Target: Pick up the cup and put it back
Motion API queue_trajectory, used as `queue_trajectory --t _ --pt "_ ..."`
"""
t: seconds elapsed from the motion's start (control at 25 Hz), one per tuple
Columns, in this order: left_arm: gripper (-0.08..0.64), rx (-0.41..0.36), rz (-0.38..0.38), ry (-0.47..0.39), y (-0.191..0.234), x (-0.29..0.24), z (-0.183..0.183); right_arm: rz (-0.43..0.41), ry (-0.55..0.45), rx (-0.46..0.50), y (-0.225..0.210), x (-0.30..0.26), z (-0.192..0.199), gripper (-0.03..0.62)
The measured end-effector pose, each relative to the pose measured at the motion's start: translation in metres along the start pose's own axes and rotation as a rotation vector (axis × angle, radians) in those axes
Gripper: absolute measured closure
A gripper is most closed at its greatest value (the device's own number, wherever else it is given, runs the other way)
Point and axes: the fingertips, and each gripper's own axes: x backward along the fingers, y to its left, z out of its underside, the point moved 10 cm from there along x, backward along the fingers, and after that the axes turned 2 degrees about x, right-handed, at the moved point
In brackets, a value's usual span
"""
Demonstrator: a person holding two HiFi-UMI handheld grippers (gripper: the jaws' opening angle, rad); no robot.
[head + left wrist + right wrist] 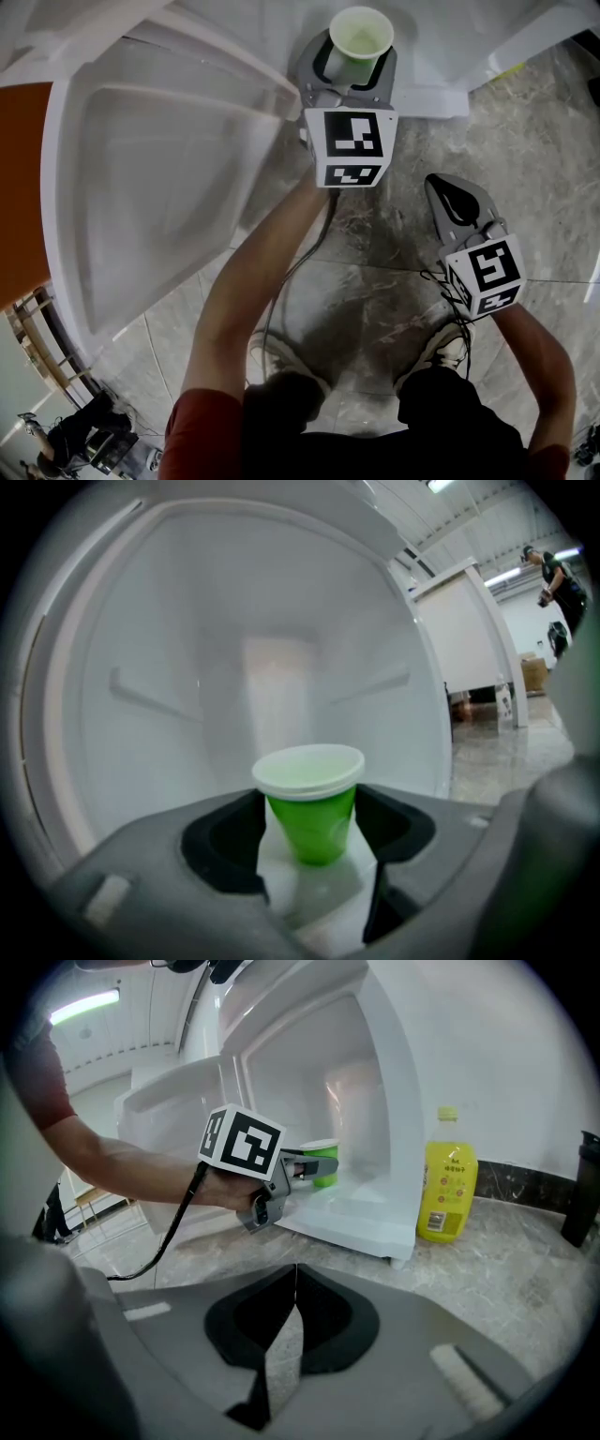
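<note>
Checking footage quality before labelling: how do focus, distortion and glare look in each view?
Head view: sharp, wide-angle bending at the edges. Left gripper view: cup sharp, near jaws soft, white interior washed out, corners dark. Right gripper view: own jaws blurred, yellow bottle clear.

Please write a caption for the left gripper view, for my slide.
Green cup upright between the left gripper's open jaws, inside a white compartment.

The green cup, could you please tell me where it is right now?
In the left gripper view, the green cup stands upright, centre frame, on the floor of the open white fridge, between the parted jaws of the left gripper.
</note>
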Motion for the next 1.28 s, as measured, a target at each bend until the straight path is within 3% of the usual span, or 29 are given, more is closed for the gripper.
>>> queue_trajectory --t 0.56,1.28 --pt "0.227 0.027 0.003 0.062 0.002 0.011 0.007 0.003 -0.007 0.011 0.005 0.005 -0.005 0.589" --pt "0.227 0.075 0.089 0.102 0.0 0.094 0.028 -0.001 -0.02 0.053 0.028 0.01 -0.017 0.589"
